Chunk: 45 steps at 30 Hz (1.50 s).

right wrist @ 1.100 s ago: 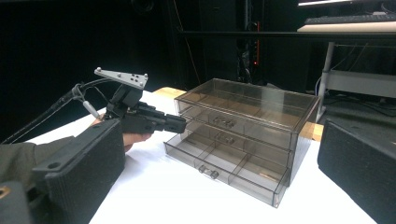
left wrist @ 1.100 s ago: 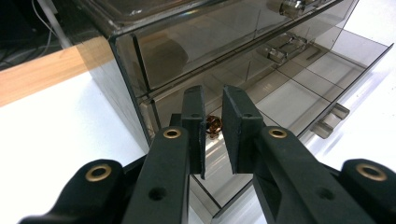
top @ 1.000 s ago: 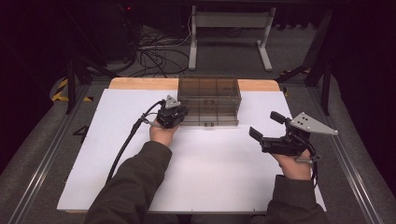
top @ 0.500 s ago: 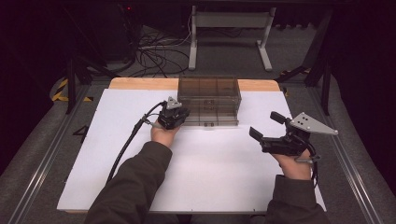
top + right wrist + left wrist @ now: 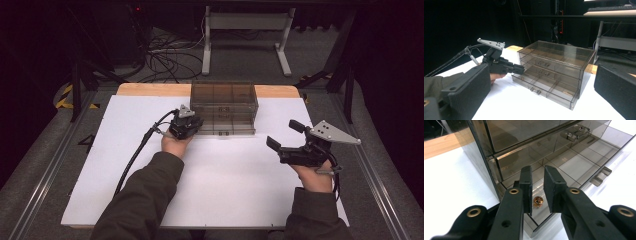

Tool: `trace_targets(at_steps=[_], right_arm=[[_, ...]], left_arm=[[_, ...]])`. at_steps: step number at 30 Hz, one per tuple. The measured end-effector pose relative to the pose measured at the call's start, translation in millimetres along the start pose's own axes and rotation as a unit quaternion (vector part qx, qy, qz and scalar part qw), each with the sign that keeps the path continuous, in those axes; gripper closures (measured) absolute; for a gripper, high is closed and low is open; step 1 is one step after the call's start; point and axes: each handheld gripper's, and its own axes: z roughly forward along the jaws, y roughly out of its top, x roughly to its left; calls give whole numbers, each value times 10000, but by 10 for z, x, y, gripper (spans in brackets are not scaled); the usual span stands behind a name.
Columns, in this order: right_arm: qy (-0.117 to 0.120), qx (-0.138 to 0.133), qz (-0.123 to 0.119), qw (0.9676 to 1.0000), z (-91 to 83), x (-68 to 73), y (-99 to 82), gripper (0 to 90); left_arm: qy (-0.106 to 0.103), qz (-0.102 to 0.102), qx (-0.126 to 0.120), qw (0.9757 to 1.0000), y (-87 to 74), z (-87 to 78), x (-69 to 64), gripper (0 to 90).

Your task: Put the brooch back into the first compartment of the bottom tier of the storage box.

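In the high view, a smoky clear drawer organizer (image 5: pixel 224 107) is standing at upper centre of the white table mat (image 5: pixel 215 190), its bottom drawer (image 5: pixel 226 129) pulled out toward the person. The left gripper (image 5: pixel 192 124) is sitting at the drawer's left end, just left of frame centre, its jaws nearly together with a narrow gap between them.

In the left gripper view, a small coppery gear-like part (image 5: pixel 538 202) is lying on the floor of the drawer's near corner compartment, low in the frame centre, showing in the gap below the two jaws; the pads are not pressing on it. The drawer's handle (image 5: pixel 601 176) is showing at right.

The right gripper (image 5: pixel 286 136) is hovering at middle right of the high view, well apart from the organizer, its jaws standing wide apart with nothing between them. In the right gripper view, the organizer is sitting at frame centre with the left gripper at its left.
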Motion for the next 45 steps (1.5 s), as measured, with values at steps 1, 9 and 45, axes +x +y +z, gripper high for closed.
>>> trace_targets(at_steps=[1,9,45], right_arm=[[-1,3,7,10000,1,-2,-1,15],[7,26,3,10000,14,-4,-10,15],[30,64,-26,10000,50,33,-16,15]], left_arm=[[-2,-6,-3,10000,2,-5,-3,769],[22,75,-57,10000,30,-60,-12,723],[-78,123,-589,9982,200,-523,-127,275]])
